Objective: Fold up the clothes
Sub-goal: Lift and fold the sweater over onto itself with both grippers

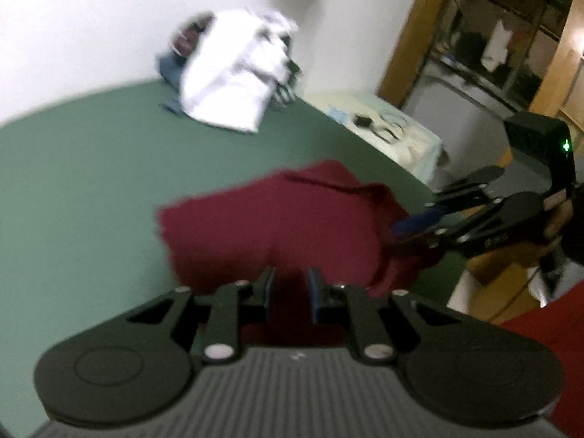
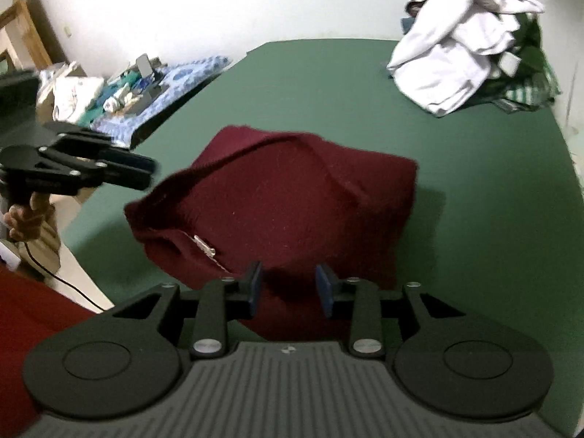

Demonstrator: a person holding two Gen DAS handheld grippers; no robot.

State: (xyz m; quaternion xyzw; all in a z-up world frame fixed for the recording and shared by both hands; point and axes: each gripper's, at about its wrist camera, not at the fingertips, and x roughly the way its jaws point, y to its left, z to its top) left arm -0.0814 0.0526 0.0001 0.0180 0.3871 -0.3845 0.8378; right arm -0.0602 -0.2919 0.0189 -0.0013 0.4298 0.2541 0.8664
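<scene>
White walls close in behind the green bed (image 2: 292, 84) that carries everything. Against the far wall sits a heap of clothes (image 2: 463, 62), mostly white, with green striped fabric beneath it. Nearer to me lies the maroon garment (image 2: 292, 200), bunched and partly folded, with a small metallic piece showing near its edge. My right tongs (image 2: 291, 286) hang just over its near edge, jaws parted, the cloth under the gap and the pads not pressing on it. My left tongs (image 1: 290, 286) sit at the garment's other side, jaws narrowed to a small gap with maroon behind it; I cannot tell whether they pinch any fabric.
</scene>
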